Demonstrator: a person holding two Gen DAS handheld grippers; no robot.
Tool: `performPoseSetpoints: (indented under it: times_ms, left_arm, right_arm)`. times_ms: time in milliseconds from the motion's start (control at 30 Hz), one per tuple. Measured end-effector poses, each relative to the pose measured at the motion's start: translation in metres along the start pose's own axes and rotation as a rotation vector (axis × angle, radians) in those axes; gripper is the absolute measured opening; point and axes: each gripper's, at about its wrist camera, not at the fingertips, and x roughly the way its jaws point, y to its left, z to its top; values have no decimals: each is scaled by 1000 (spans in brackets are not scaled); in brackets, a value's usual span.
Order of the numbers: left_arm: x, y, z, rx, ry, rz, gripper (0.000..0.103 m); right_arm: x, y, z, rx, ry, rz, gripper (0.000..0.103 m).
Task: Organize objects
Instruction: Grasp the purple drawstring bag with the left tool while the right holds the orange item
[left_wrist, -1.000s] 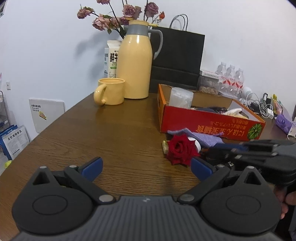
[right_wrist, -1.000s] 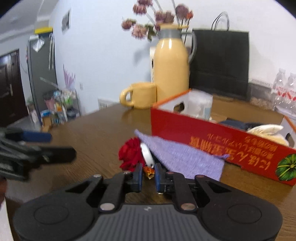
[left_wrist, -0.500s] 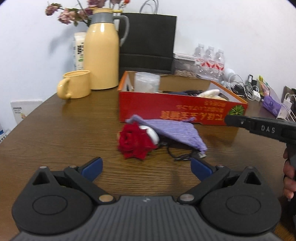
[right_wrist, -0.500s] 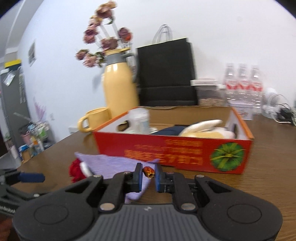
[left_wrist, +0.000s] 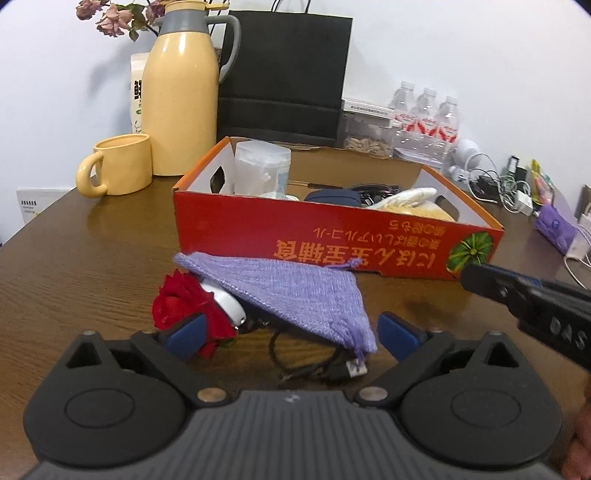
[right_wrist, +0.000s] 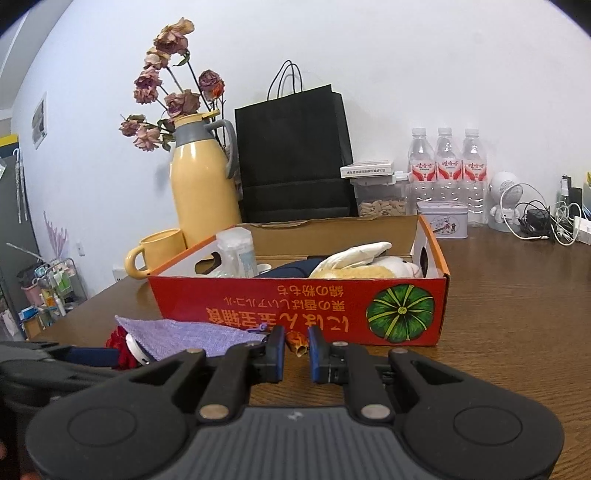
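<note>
So my right gripper (right_wrist: 296, 349) is clamped down on a tiny orange-brown thing (right_wrist: 297, 341), pinched right between the blue pads, hovering just in front of the near wall of the red cardboard box (right_wrist: 295, 306). My left gripper (left_wrist: 291, 332) is spread wide with nothing gripped; its jaws have just been closing in a bit, and they sit either side of the pile on the wooden table (left_wrist: 92, 258). That pile is a red rose (left_wrist: 181, 306), a white rounded gadget (left_wrist: 231, 306) tucked half under a purple knitted cloth (left_wrist: 295, 291), and a black cable (left_wrist: 314, 365) poking out on the near side. The box sits just beyond, already holding a clear plastic container (left_wrist: 262, 170) and some soft stuff. Farther left are a yellow mug (left_wrist: 118, 170) and a yellow thermos jug (left_wrist: 181, 88), and a black paper bag (left_wrist: 284, 74) stands behind the box.
</note>
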Motion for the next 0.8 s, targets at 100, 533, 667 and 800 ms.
performPoseSetpoints:
  times_ms: [100,533,667,800]
  left_arm:
    - [7,-2,8,-42,7,1,82]
    - [11,1,2,-123,34,3,16]
    - [0,7,-3,-126,19,-23,6]
    - [-19,7,-4,-104,-33,-55,4]
  right_arm:
    - [0,-1,0,5,1,-12,12]
    - [-1,-1,-1,7,5,-10,12]
    - [-1,-3,-1,12,7,-9,12]
    - [0,-4,-1,19,12,-5,12]
